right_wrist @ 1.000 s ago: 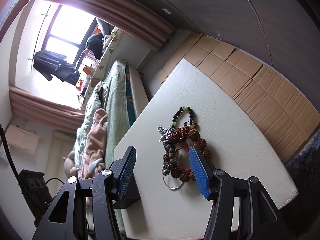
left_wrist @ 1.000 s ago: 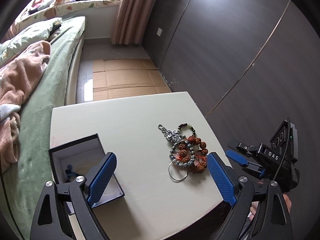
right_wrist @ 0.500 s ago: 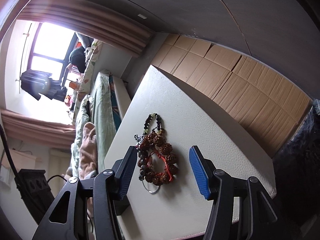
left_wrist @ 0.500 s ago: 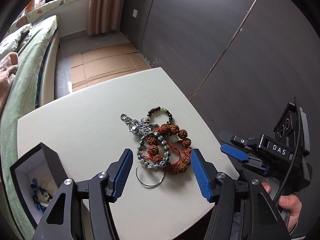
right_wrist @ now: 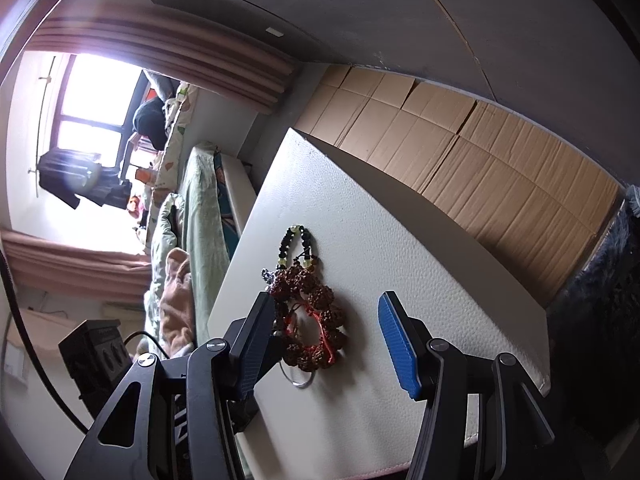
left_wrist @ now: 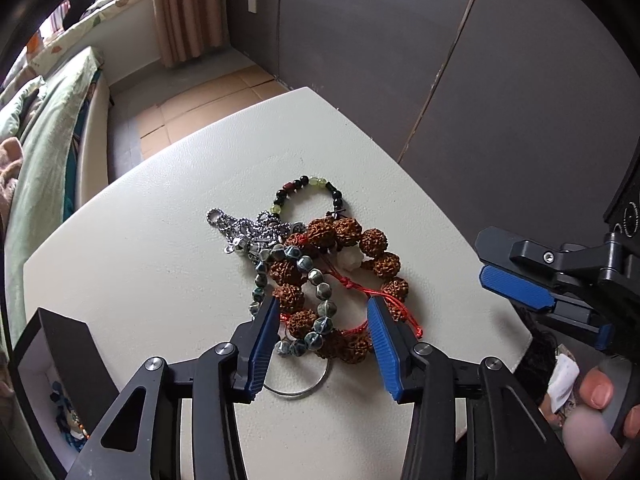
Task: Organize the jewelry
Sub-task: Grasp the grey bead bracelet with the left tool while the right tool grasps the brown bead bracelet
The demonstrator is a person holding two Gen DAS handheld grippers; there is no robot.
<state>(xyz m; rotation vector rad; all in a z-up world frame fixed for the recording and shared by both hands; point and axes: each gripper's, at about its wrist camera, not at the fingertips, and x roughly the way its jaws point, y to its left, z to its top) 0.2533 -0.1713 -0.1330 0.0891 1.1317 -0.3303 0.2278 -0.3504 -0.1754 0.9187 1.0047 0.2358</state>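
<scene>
1. Step in hand, as judged: approach for a pick from the jewelry pile; nothing lifted yet.
2. Landmark: tangled bracelet of knobbly brown seed beads on red cord [left_wrist: 340, 280], lying on the off-white leather-textured counter [left_wrist: 160, 280], toward its edge on the dark-wall side.
3. Laid over the seed bracelet's side toward the box: bracelet of faceted grey-green stone beads [left_wrist: 316, 308]. Beyond the seed bracelet: silver ball chain [left_wrist: 248, 228] and small dark bead bracelet with pale green beads [left_wrist: 308, 188]. Nearer than it, partly beneath: thin silver wire ring [left_wrist: 300, 388].
4. Left gripper with blue ribbed pads [left_wrist: 322, 344]: jaws wide, straddling the near end of the seed bracelet and grey-green beads; contact with the counter not discernible.
5. Right gripper, same build [right_wrist: 326, 344]: jaws wide, holding nothing, hovering off to the side of the seed bracelet.
6. Open dark box with white lining [left_wrist: 52, 380], well apart from the seed bracelet at the opposite counter edge; some blue beads already inside.
7. Next move calls for: closing on one strand only, then a slow lift, since the pieces overlap and cord may snag, probably bound for the box.
</scene>
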